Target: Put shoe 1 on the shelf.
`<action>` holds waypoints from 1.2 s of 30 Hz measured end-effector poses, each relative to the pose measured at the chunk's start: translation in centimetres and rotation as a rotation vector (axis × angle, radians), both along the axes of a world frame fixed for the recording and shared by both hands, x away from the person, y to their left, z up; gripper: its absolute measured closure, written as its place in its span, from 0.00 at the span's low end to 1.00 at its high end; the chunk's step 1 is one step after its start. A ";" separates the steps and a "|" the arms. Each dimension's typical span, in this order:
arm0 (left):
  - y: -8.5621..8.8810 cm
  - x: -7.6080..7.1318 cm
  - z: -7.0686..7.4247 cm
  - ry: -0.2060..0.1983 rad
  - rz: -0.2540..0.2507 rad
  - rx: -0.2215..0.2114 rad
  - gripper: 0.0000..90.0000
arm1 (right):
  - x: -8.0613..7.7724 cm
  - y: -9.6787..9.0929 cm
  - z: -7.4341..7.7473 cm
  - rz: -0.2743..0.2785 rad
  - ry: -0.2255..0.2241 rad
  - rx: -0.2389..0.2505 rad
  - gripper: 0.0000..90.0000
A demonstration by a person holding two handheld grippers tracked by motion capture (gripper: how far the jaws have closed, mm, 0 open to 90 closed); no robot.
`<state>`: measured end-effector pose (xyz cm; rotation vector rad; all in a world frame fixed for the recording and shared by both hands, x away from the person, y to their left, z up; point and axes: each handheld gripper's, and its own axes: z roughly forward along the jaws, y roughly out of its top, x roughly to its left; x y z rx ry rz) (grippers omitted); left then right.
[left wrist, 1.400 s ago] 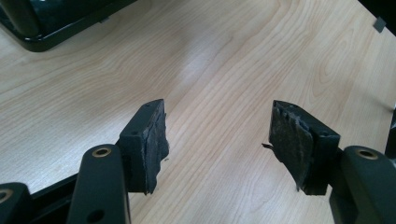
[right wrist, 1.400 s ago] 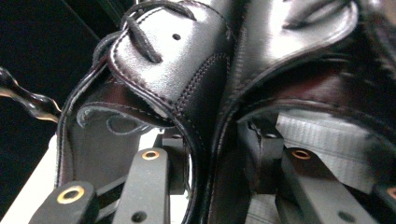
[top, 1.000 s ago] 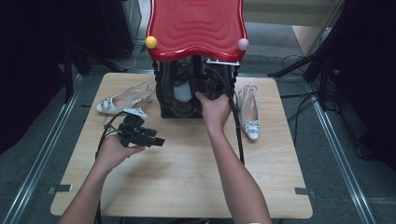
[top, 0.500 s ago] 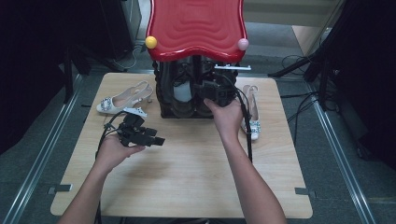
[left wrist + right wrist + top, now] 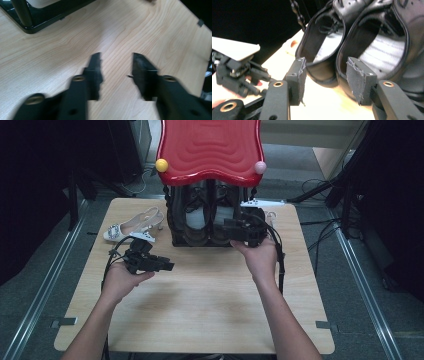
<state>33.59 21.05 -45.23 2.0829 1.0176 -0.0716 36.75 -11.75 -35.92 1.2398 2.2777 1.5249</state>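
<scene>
A black-framed rack with a red wavy top stands at the back of the wooden table. A pair of black shoes sits on its bottom shelf. My right gripper is level at the rack's right front. In the right gripper view, my right gripper faces the heels of the black shoes. Its jaws have just been opening and hold nothing. My left gripper hovers over bare wood left of the rack. My left gripper has just been closing, its jaws still apart and empty.
A pale heeled shoe lies at the table's back left. A yellow ball and a pink ball cap the red top's front corners. The rack's black base shows in the left gripper view. Metal rails flank the table.
My right hand has drawn back from the rack's middle and moved right, and now covers the pale shoe that lay at the right. The left hand has stayed put.
</scene>
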 end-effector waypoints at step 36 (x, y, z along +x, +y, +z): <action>-3.3 3.8 13.3 -0.196 -0.076 -0.002 1.00 | -1.5 -1.8 -6.5 0.079 0.051 -0.070 0.88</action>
